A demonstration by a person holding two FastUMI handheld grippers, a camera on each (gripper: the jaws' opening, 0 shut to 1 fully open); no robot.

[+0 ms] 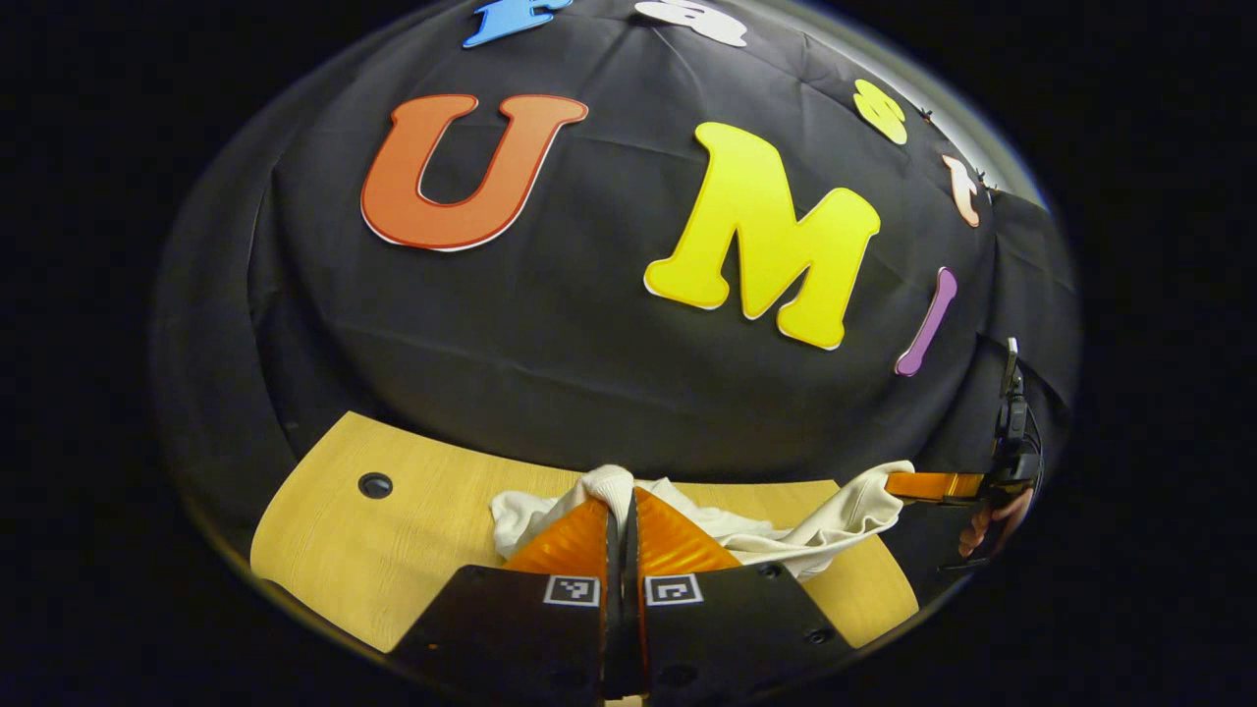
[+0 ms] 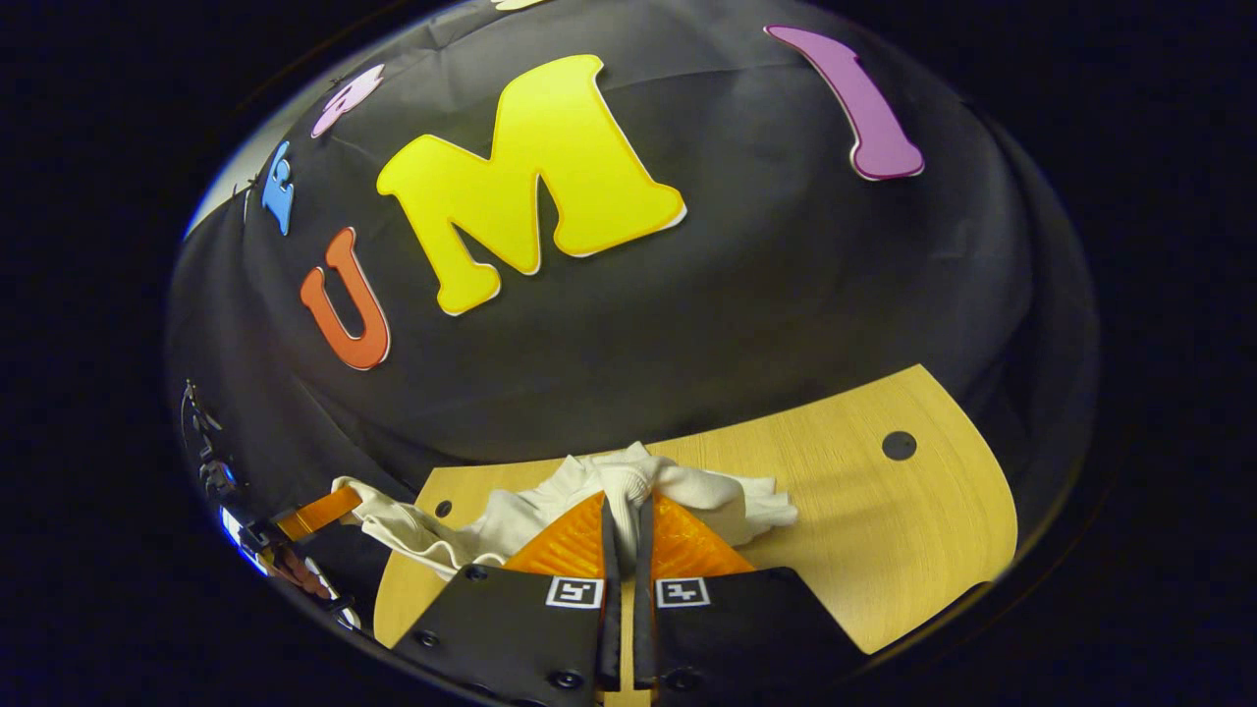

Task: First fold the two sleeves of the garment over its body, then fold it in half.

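Left gripper (image 1: 621, 511) nearly closed, both fingers pinching a bunched edge of the cream-white soft cloth garment (image 1: 746, 525), lifted above the light wooden table (image 1: 393, 530). Right gripper (image 2: 627, 516) likewise nearly closed, clamped on another bunch of garment (image 2: 628, 486). Cloth hangs stretched between the two, sagging over the table with round dark hole (image 2: 899, 445); each gripper shows far off in the other's view, gripping the garment's end.
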